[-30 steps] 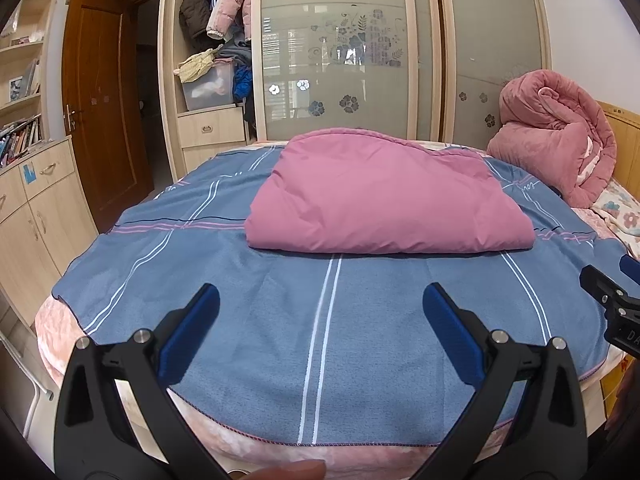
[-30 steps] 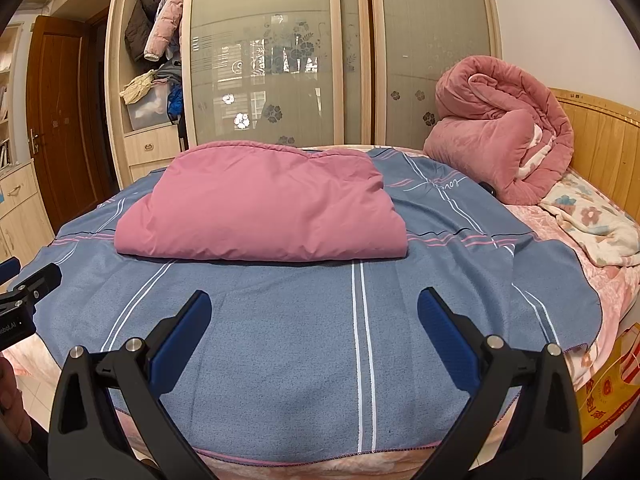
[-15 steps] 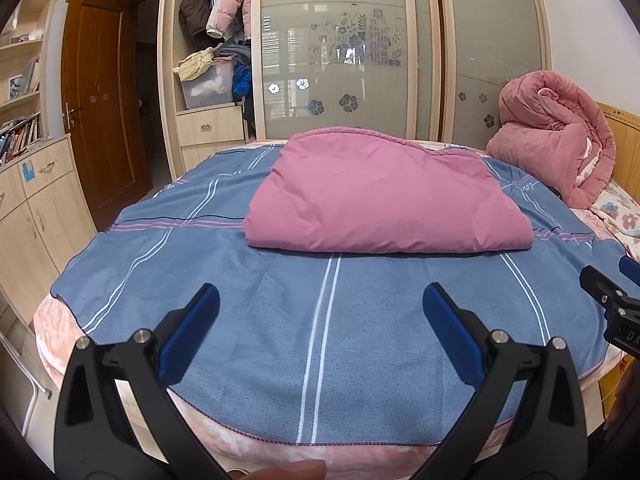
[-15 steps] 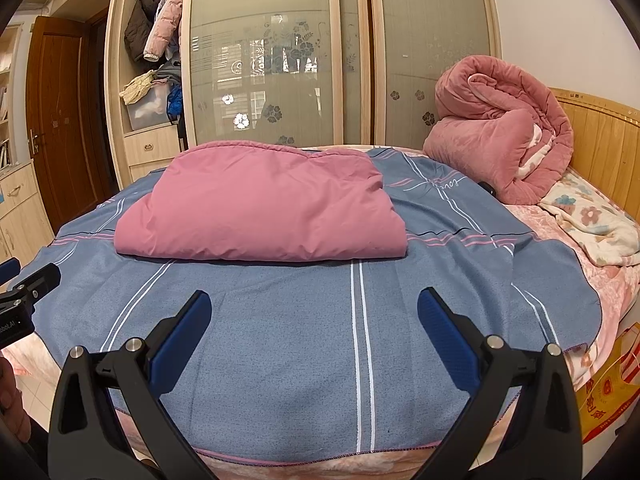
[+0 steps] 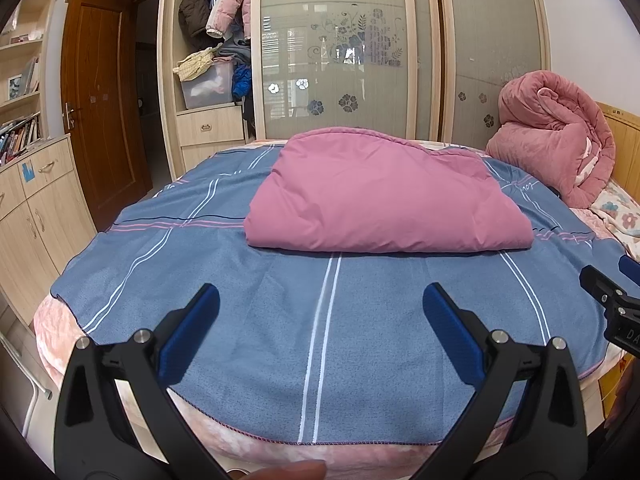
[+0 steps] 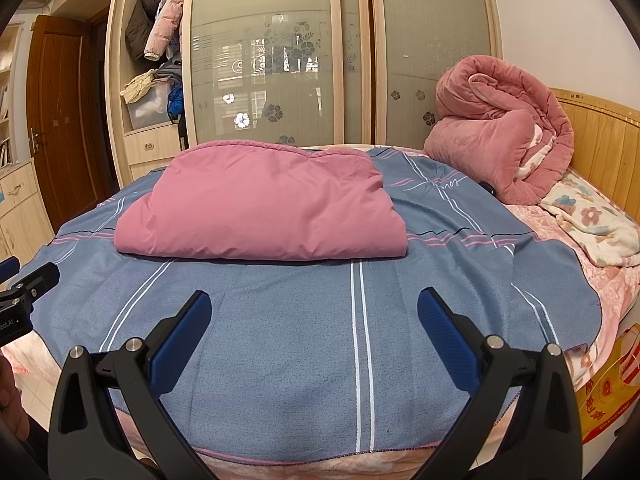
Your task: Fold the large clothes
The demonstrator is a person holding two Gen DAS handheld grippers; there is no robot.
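A pink padded garment (image 5: 380,196) lies folded into a thick rectangle in the middle of the bed, on a blue striped cloth (image 5: 328,320). It also shows in the right wrist view (image 6: 260,204) on the same cloth (image 6: 320,340). My left gripper (image 5: 320,304) is open and empty, held near the bed's front edge, well short of the garment. My right gripper (image 6: 314,308) is open and empty at the same distance. Each gripper's tip shows at the edge of the other's view.
A rolled pink quilt (image 6: 500,140) sits at the back right by the wooden headboard (image 6: 600,136), with a floral blanket (image 6: 592,220) beside it. A wardrobe with glass sliding doors (image 5: 340,48) stands behind the bed. A wooden door (image 5: 100,108) and cabinets (image 5: 36,208) are at the left.
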